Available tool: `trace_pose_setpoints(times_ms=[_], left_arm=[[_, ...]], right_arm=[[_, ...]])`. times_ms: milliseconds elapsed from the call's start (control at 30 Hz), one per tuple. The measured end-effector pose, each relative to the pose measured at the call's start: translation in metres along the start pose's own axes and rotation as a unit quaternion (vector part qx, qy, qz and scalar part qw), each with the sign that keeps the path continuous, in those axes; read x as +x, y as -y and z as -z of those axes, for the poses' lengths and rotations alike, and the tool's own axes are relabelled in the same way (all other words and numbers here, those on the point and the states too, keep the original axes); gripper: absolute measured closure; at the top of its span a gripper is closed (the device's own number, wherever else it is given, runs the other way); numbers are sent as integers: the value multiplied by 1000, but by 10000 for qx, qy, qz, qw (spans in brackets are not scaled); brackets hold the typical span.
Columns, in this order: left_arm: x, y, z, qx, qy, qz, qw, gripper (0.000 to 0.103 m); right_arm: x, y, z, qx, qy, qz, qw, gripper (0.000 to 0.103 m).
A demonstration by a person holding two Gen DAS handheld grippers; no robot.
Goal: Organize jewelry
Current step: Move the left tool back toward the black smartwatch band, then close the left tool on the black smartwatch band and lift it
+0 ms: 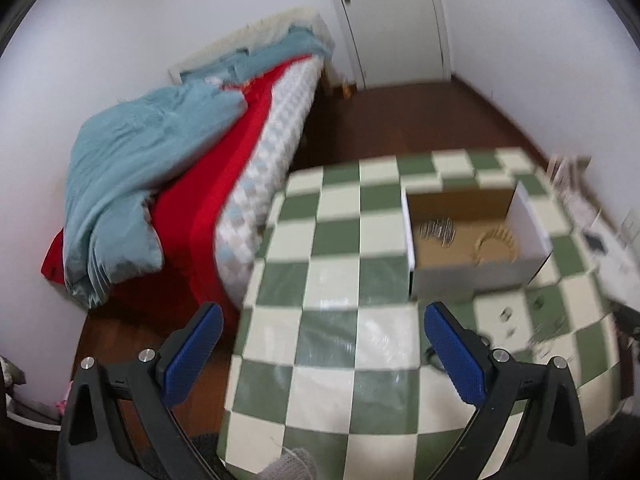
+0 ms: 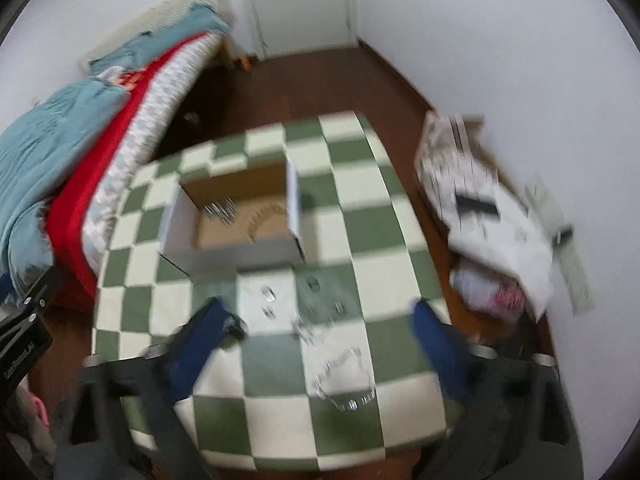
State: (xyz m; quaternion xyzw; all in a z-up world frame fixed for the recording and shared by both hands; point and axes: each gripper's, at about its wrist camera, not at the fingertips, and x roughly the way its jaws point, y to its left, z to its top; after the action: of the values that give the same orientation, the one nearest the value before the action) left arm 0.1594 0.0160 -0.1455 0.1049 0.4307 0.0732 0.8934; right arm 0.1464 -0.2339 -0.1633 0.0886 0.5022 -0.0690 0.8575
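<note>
An open white cardboard box (image 1: 476,280) stands on the green-and-cream checkered table (image 1: 340,264); it also shows in the right wrist view (image 2: 240,254). Inside lie a silver piece (image 1: 437,231) and a gold bracelet (image 1: 496,242). Loose silver jewelry lies on the table in front of the box: small pieces (image 2: 269,295), a tangle (image 2: 306,330) and a silver chain bracelet (image 2: 344,380). My left gripper (image 1: 324,340) is open and empty above the table, left of the box. My right gripper (image 2: 320,332) is open and empty above the loose pieces.
A bed (image 1: 180,168) with a blue blanket and red sheet stands left of the table. A heap of white bags and papers (image 2: 492,224) lies on the floor at the right. A white door (image 1: 396,20) is at the back. The left gripper's body (image 2: 24,320) shows at the left edge.
</note>
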Motion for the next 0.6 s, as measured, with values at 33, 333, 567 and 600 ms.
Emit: trace_pose_setpoints(times_ms=[33,333,567,600], left_arm=[[12,5,5,66,-161,21,9998,0],[95,61,18,754,-1252,591,9875,1],[126,89,33,1177,-1777,955,9723,23],[127,91,36,1205,-1820,973,9710,29]], right_arm=[[13,10,7,103,-185,68,9998,34],[84,73,49,853,-1015,144,9911,39],[104,81,66,1014,-1406,101,9848,39],[107,80,71,1004,-1472,90,9839,39]])
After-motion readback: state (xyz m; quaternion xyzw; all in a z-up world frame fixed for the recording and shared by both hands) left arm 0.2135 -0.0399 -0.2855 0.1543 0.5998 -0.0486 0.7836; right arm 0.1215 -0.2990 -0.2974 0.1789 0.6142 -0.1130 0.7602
